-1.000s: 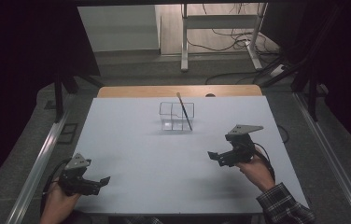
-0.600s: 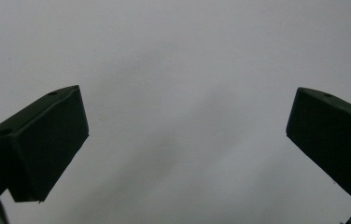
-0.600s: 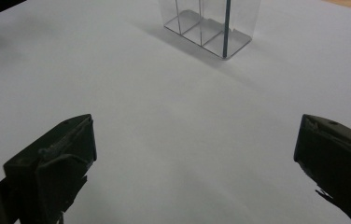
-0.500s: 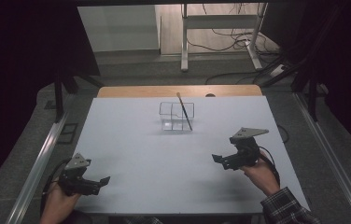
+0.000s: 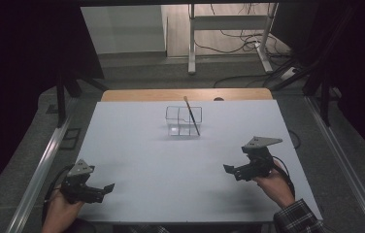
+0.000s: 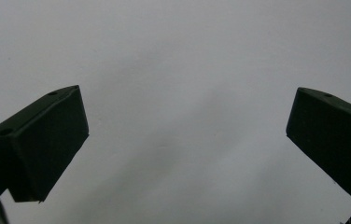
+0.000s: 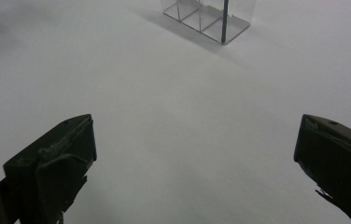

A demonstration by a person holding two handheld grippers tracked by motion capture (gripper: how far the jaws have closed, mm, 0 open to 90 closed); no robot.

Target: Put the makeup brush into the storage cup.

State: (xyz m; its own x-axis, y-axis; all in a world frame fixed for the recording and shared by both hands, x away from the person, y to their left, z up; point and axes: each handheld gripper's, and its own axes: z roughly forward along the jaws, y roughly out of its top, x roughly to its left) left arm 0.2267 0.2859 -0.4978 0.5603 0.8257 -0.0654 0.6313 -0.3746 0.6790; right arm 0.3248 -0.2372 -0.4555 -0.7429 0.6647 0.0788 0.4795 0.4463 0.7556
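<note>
While both hands rest near the person's edge of the white table [image 5: 180, 160], a small clear box [image 5: 184, 121] with inner dividers stands well apart from them, toward the far side and about midway across. A thin dark stick [image 5: 191, 115] stands in the box's right part, its lower end at the near right corner of the floor and its pale upper end leaning away and to the left, above the rim; its long axis runs steeply up and slightly back from the person. In the right gripper view the box [image 7: 209, 17] sits at the top of the picture, with the stick [image 7: 224, 18] seen as a dark upright line against its near corner. The left gripper [image 5: 104, 189], held in the left hand [image 5: 61, 211] at the near left corner, points to the right across the table, and in its own view its jaws stand wide apart over bare white surface with nothing between them. The right gripper [image 5: 229, 170], held in the right hand [image 5: 273, 184] at the near right, points left toward the middle of the table, jaws likewise spread wide and empty.
</note>
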